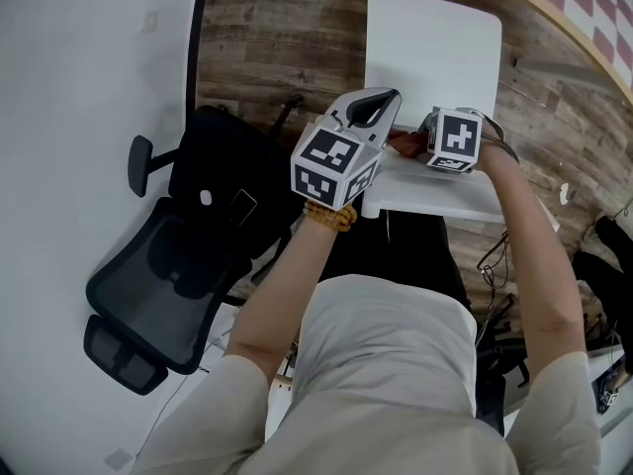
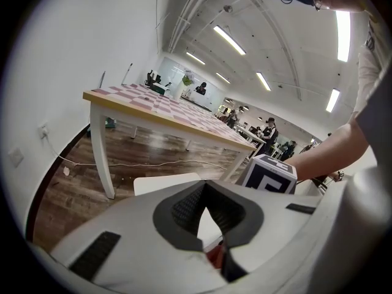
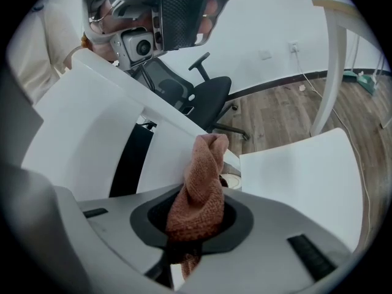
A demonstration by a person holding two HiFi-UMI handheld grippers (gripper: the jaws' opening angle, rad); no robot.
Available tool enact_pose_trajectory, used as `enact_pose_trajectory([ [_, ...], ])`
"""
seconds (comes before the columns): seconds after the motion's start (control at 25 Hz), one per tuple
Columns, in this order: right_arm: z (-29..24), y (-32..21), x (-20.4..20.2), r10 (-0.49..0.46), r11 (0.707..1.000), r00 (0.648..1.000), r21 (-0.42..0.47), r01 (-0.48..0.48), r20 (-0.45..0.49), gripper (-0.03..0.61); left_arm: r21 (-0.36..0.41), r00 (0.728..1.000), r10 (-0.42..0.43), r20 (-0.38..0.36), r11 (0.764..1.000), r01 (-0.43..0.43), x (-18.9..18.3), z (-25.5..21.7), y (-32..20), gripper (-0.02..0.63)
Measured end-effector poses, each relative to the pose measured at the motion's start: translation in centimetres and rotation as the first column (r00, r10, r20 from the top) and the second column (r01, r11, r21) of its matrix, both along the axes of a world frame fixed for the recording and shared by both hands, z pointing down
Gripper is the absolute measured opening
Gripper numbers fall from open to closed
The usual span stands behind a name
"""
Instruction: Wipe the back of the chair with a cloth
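Note:
A white chair stands in front of me, its seat (image 1: 435, 47) beyond its back (image 1: 440, 194). My right gripper (image 1: 420, 142) is shut on a reddish-brown cloth (image 1: 404, 144) at the top of the chair back. In the right gripper view the cloth (image 3: 202, 188) sticks out from between the jaws of the right gripper (image 3: 197, 218), over the white back (image 3: 104, 133) and next to the seat (image 3: 300, 176). My left gripper (image 1: 391, 97) hovers just left of the right one, its tips together and empty. In the left gripper view the left gripper (image 2: 205, 188) points over the seat (image 2: 165, 182).
A black office chair (image 1: 188, 255) stands to my left beside a white wall (image 1: 79, 117). A long table with white legs (image 2: 159, 112) runs beyond the white chair on a wood floor (image 1: 267, 38). Cables and dark gear (image 1: 603, 265) lie at my right.

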State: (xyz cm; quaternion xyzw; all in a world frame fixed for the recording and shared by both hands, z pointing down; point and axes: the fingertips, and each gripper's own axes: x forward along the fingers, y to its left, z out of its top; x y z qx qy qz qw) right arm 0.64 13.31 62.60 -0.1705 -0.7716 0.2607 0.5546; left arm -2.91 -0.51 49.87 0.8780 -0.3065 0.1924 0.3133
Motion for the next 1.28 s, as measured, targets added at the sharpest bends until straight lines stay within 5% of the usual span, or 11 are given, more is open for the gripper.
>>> enact_pose_trajectory([
  [0.64,-8.9,0.6,0.5,0.053,0.986,0.99,-0.163,-0.032,0.131,0.085,0.047,1.0,-0.004,0.01,0.999,0.004,0.8,-4.5,-0.3,0.012],
  [1.28,-17.7,1.4,1.2,-0.031,0.981,0.98,-0.18,0.067,0.197,0.086,0.107,0.999,-0.032,-0.007,0.994,0.032,2.2,-9.6,-0.9,0.012],
])
